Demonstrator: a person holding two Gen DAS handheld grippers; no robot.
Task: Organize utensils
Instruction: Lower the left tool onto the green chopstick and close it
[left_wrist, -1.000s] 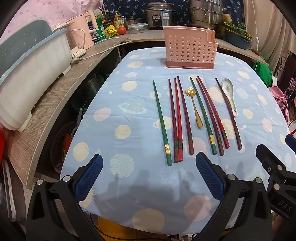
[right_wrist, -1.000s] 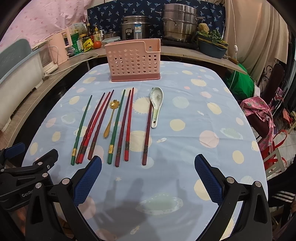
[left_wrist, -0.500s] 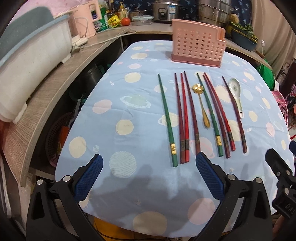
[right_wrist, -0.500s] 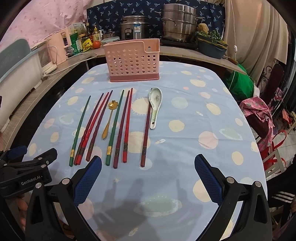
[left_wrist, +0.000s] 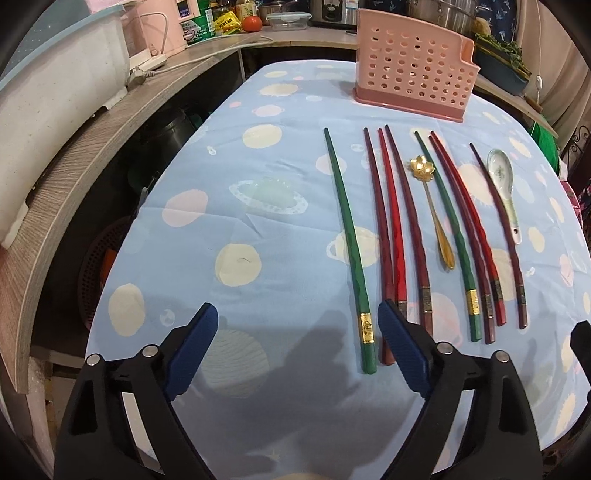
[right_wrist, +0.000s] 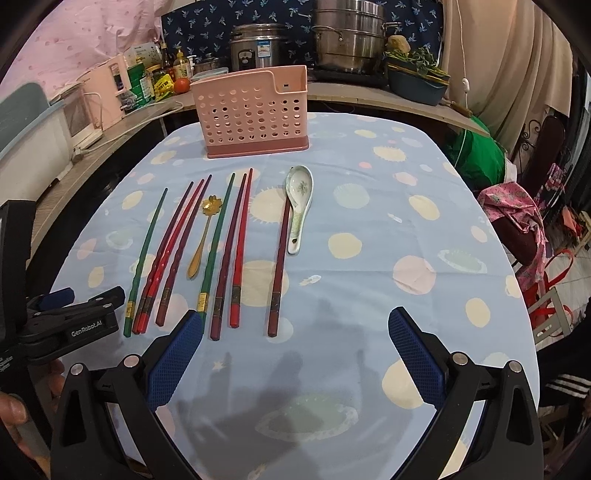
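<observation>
**Left gripper brought down over the leftmost green chopstick**

Compared with the views of a second ago, the left gripper (left_wrist: 297, 349) is seen nearer and lower over the near ends of the utensil row, and its fingers (left_wrist: 404, 354), then spread to their widest, are now closing. Nothing is held yet. The change is read as the start of the first pick: no utensil has so far been placed in the pink holder (left_wrist: 413, 61), so the task is judged to be at its beginning.

All places are given relative to the pink holder, which stands upright at the far end of the surface (left_wrist: 258, 229). In front of it the utensils lie in a row, pointing toward it but well apart from it. The leftmost green chopstick (left_wrist: 349, 243) is set slightly apart from the others, followed by three red and maroon chopsticks (left_wrist: 393, 221), a gold spoon (left_wrist: 432, 206), a second green chopstick (left_wrist: 448, 225), further red and maroon sticks, and a ceramic spoon (left_wrist: 504, 184) farthest right.

The gold-banded near end of the leftmost green chopstick is seen between the two left fingers, close to the right-hand one, which overlaps the ends of the neighbouring red sticks in the view. No contact with the pads can be made out.

The right gripper (right_wrist: 293, 349) is held wide open and empty above the near part of the cloth, with the rightmost maroon chopstick (right_wrist: 280, 258) ending between its fingers in the view.
</observation>
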